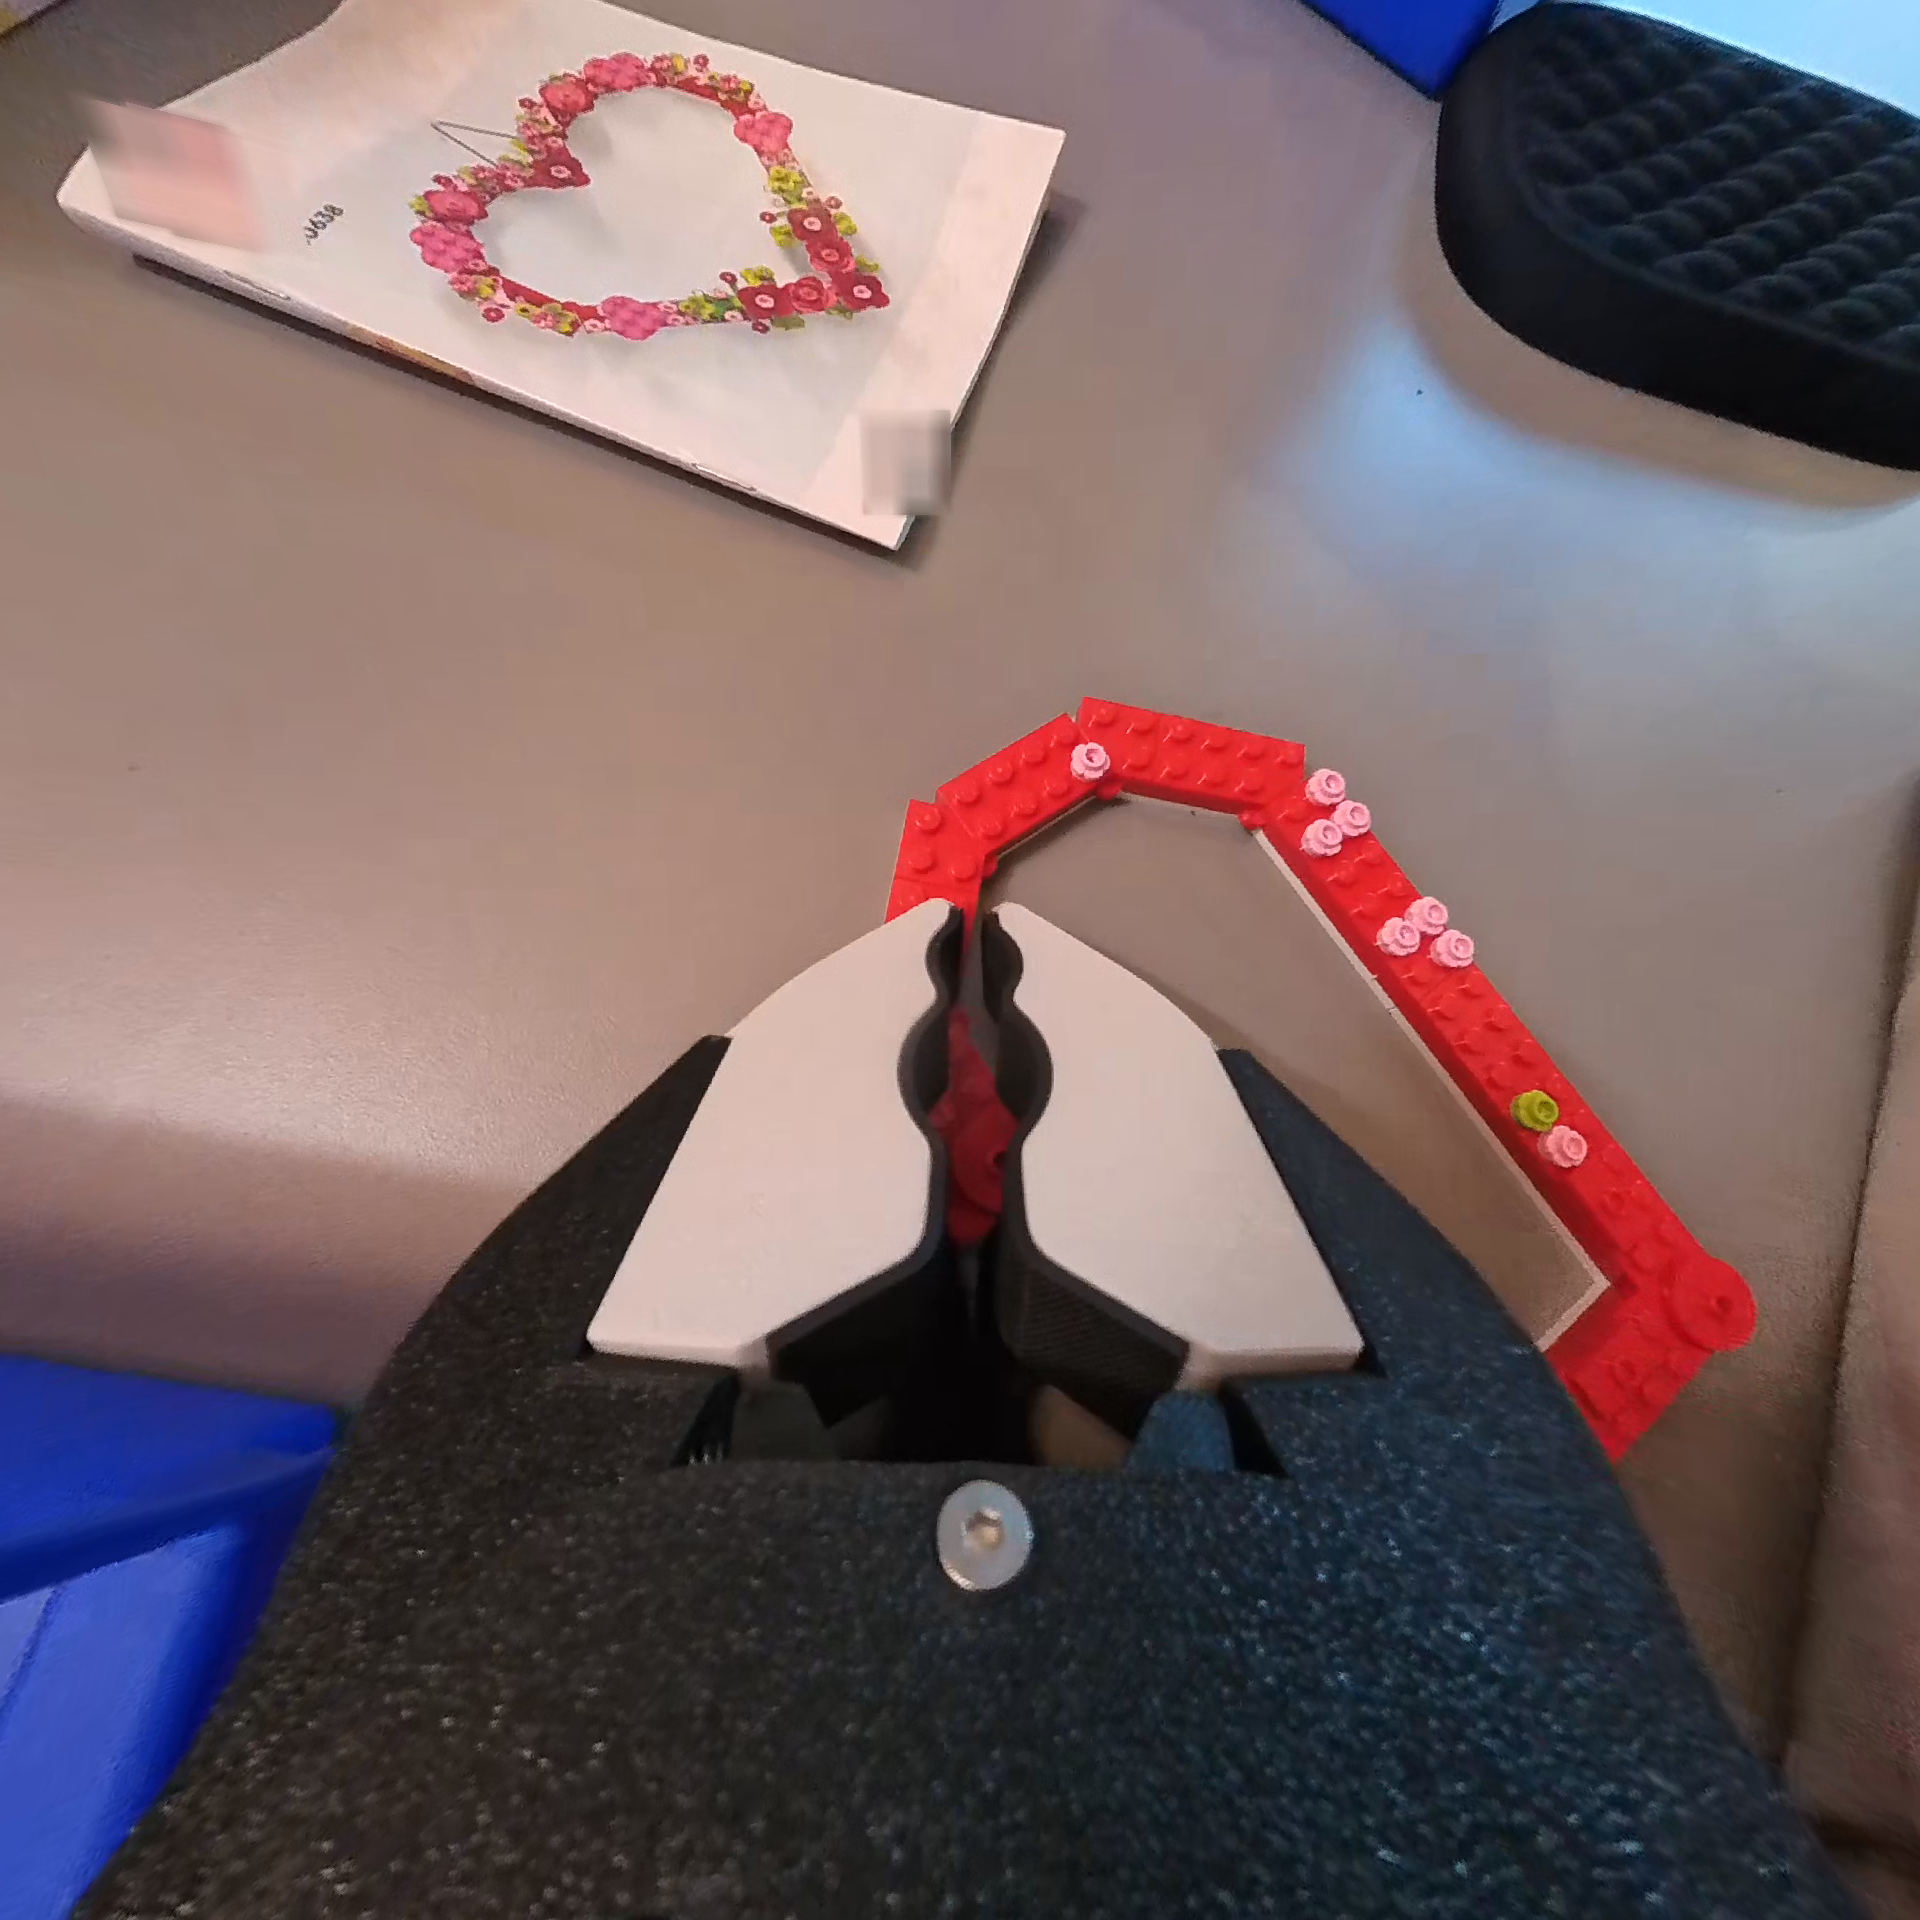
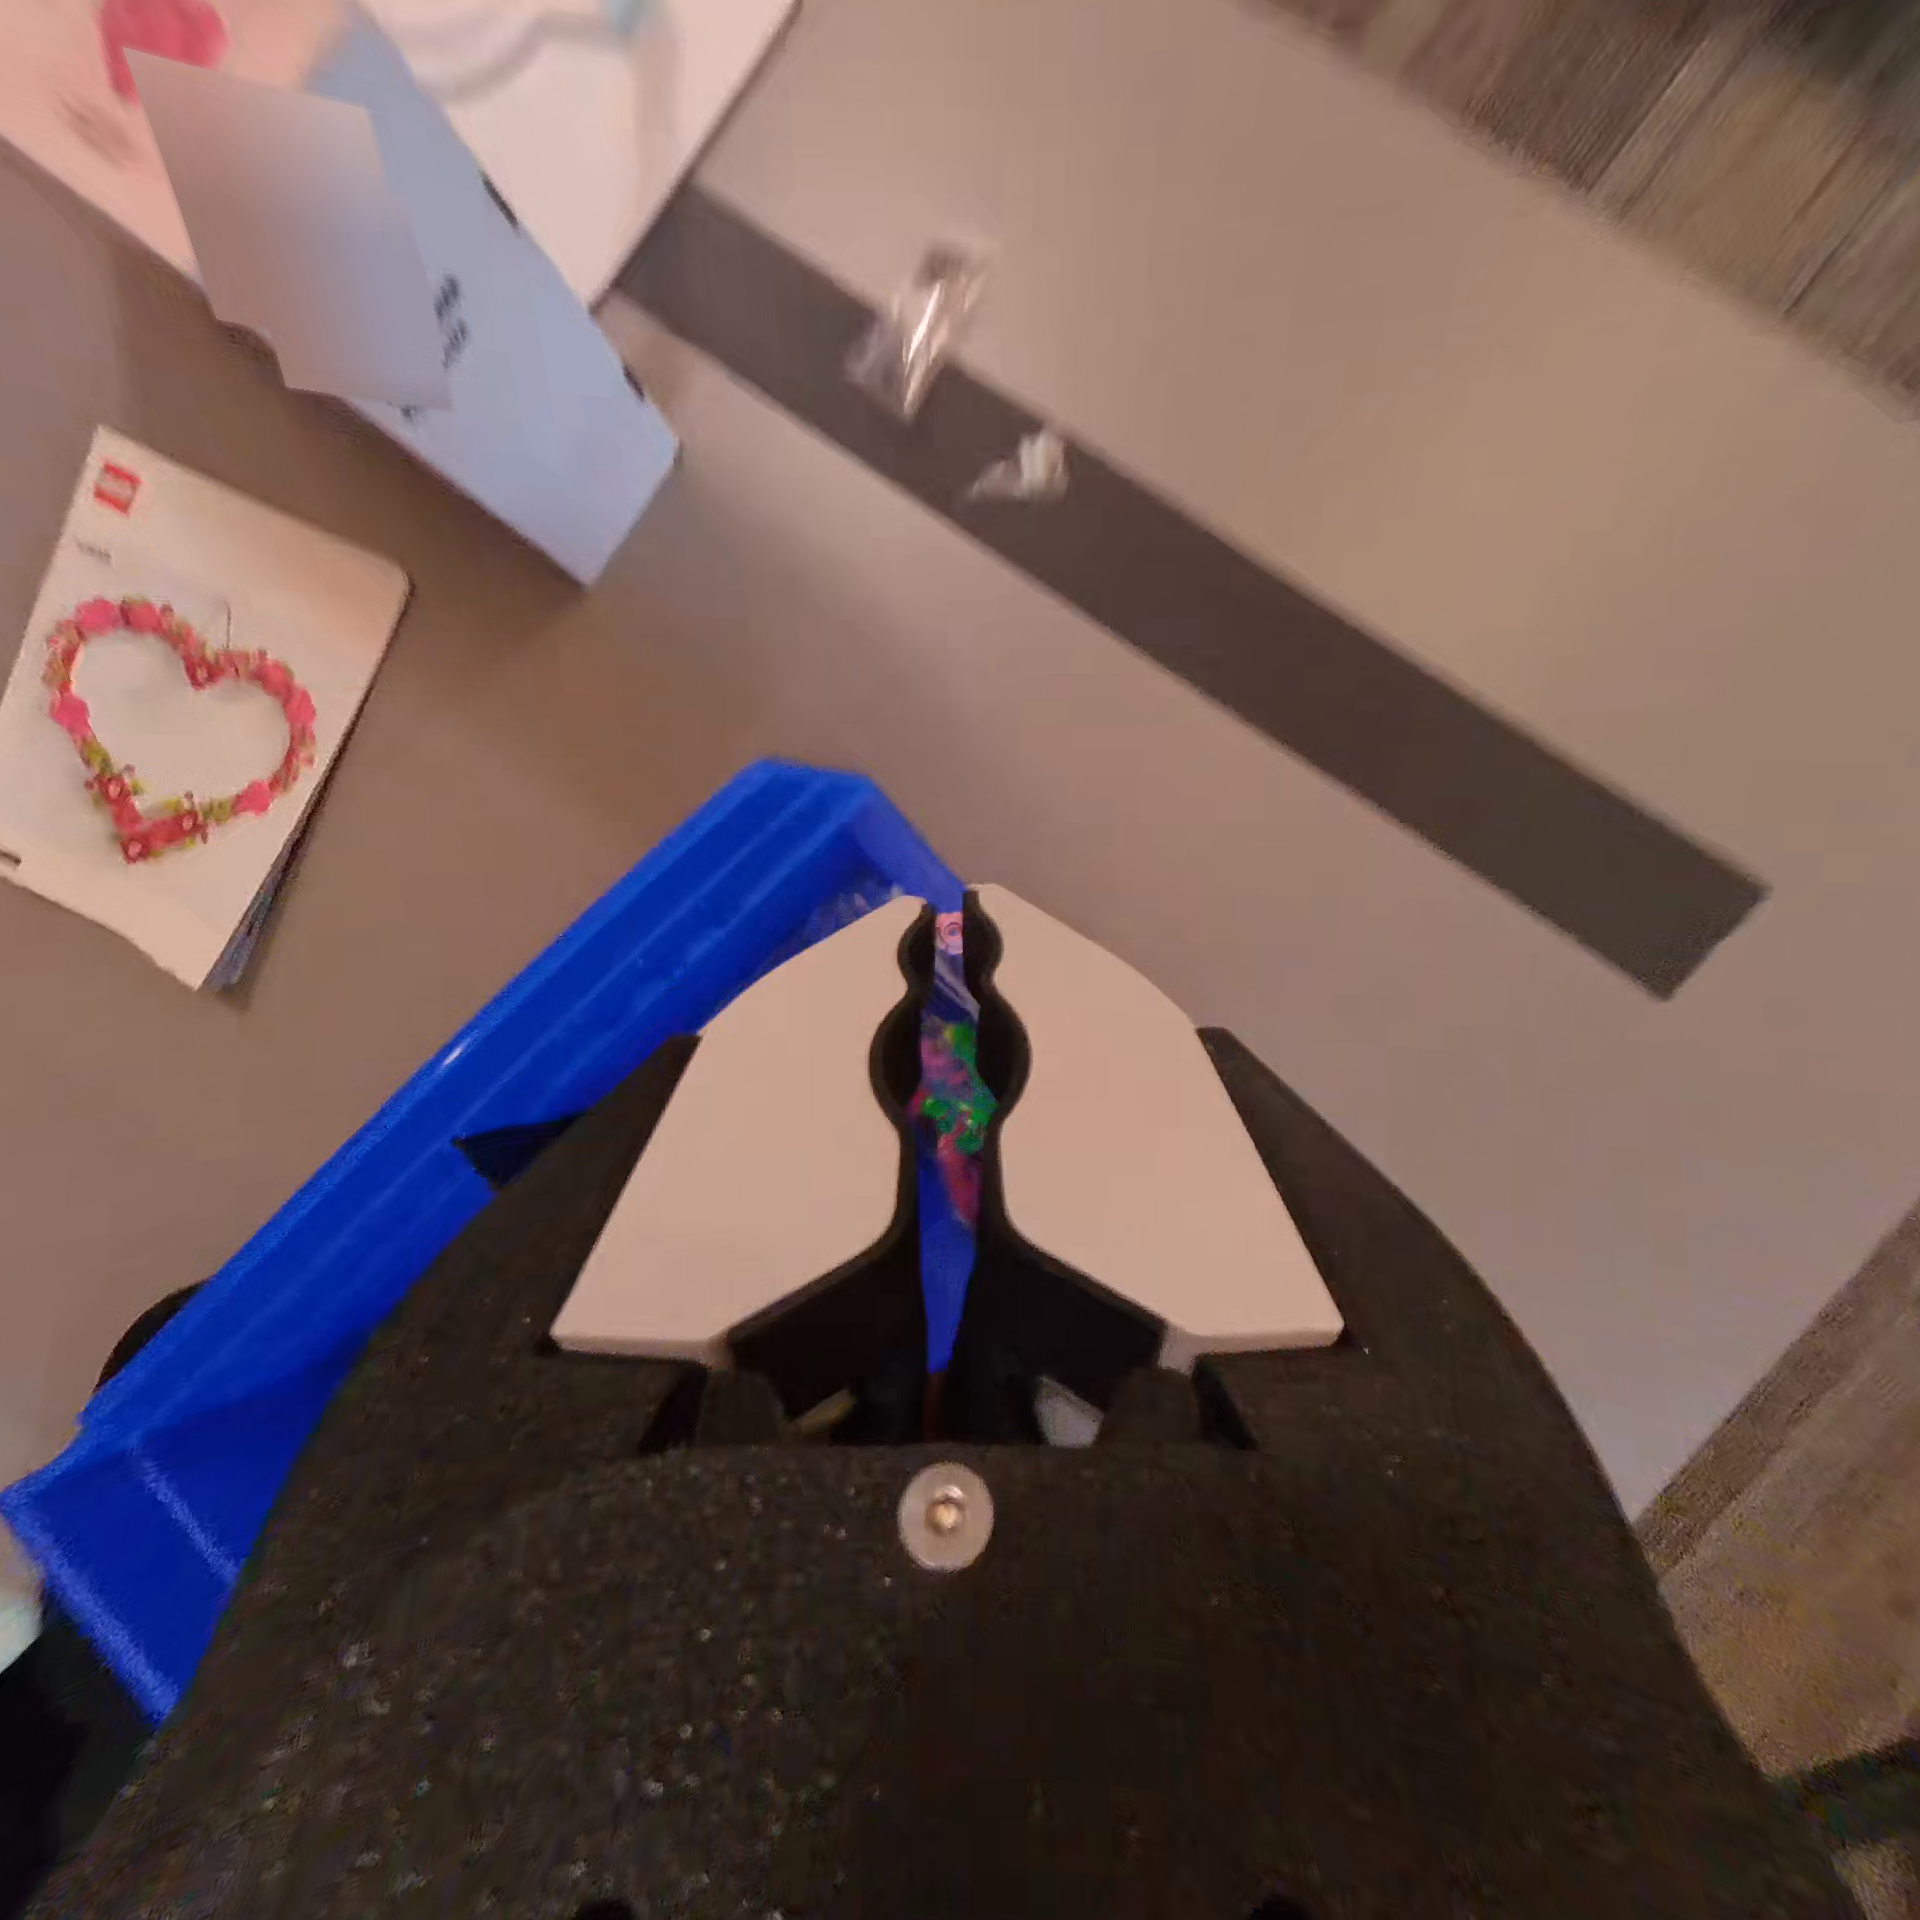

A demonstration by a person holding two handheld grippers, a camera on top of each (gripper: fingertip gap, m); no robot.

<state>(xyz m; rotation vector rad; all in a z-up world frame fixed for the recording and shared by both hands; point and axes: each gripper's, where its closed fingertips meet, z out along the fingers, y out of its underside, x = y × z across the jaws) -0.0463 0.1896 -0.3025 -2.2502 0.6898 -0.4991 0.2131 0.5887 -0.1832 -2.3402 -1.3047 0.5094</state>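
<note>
My left gripper (image 1: 975, 920) is shut on the left side of a red brick heart frame (image 1: 1475, 1029) that lies on the grey-brown table (image 1: 416, 831). The frame runs from my fingertips up and round to the right. It carries several small pink flower studs (image 1: 1418, 930) and one lime stud (image 1: 1535, 1110). My right gripper (image 2: 948, 906) is above the corner of a blue bin (image 2: 623, 1039), shut on a small pink piece (image 2: 948, 930) at its fingertips. Through the gap between the fingers I see mixed coloured pieces (image 2: 951, 1101) in the bin.
A booklet with a flower heart on its cover (image 1: 623, 260) lies far left; it also shows in the right wrist view (image 2: 187, 727). A white box (image 2: 499, 395) stands behind it. Clear plastic bags (image 2: 925, 312) lie on a dark strip (image 2: 1351, 707). A black textured pad (image 1: 1683, 208) is far right. Spacing between my two grippers at the tips: around 50 cm.
</note>
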